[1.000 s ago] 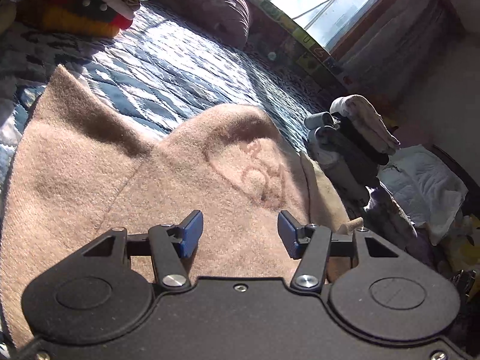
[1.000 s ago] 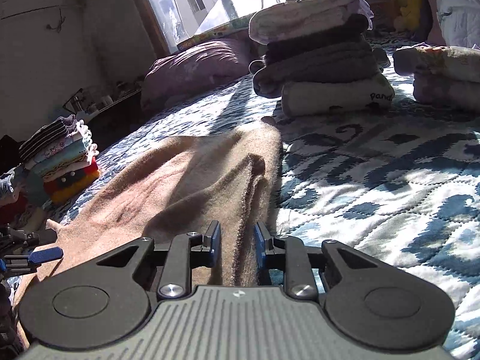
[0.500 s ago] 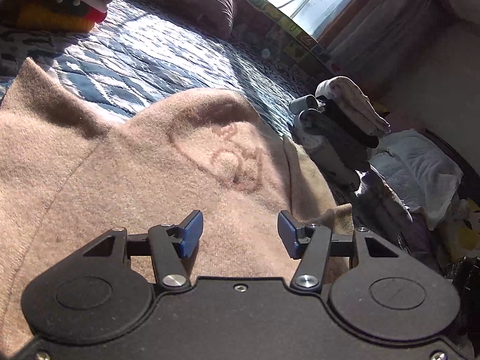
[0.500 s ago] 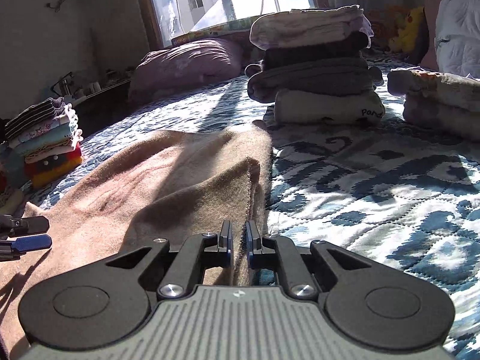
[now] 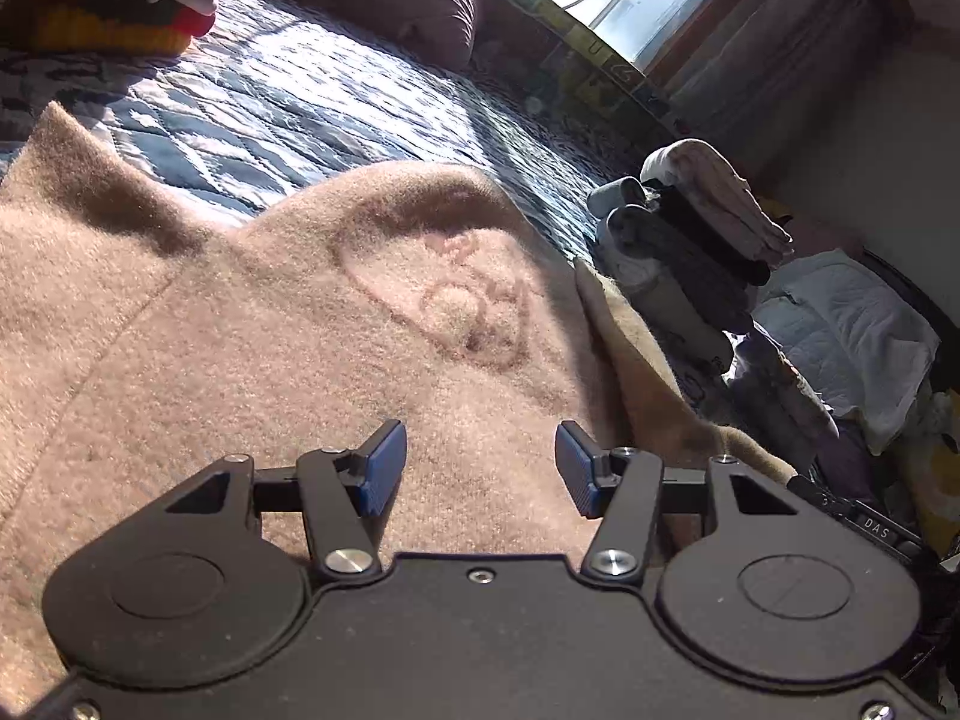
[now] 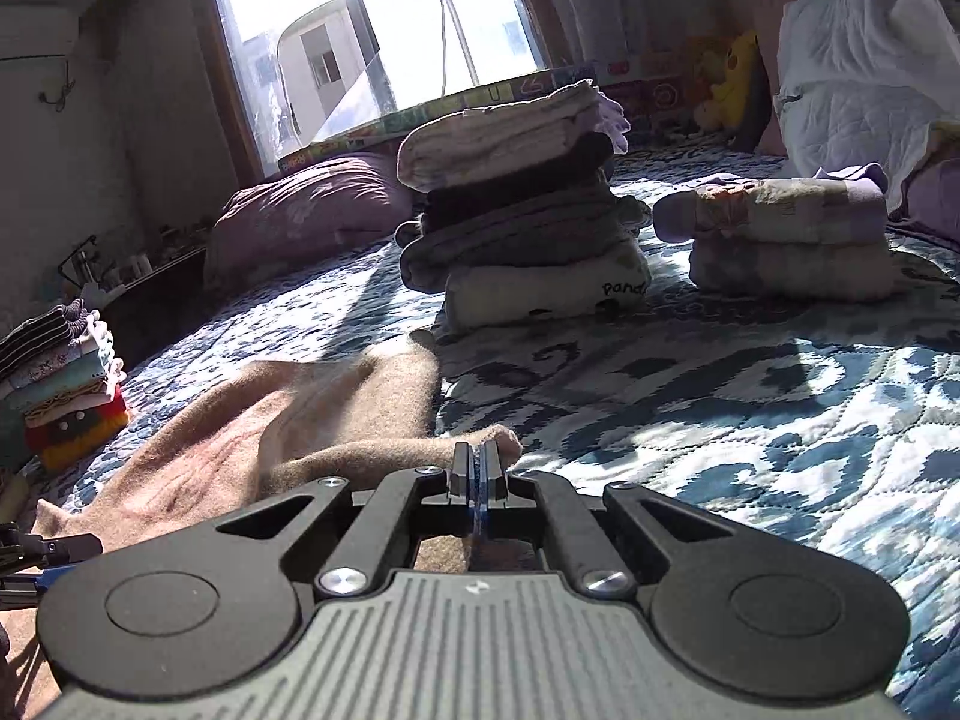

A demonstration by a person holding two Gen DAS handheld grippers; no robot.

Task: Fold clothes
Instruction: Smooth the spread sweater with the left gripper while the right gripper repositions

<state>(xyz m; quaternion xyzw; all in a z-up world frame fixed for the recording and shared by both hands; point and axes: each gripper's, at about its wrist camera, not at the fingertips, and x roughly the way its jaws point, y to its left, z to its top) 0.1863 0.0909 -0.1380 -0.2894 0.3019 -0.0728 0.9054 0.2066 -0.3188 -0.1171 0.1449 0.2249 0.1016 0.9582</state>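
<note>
A fuzzy tan fleece garment (image 5: 288, 324) lies spread across the bed's blue-and-white patterned quilt (image 6: 750, 420), sunlight falling over it. The left claw (image 5: 480, 468) hangs just above the fleece, its blue-padded fingers (image 5: 384, 468) wide apart and holding nothing. The right claw (image 6: 477, 471) is clenched on a bunched edge of the same garment, a tuft of tan fabric poking out past its tips at the cloth's right side. Beyond it a tall stack of folded clothes (image 6: 522, 210) stands on the quilt, with a lower folded pile (image 6: 792, 240) to its right and a purple pillow (image 6: 312, 216) under the window (image 6: 372, 42). A colourful striped stack (image 6: 66, 384) sits far left.
</note>
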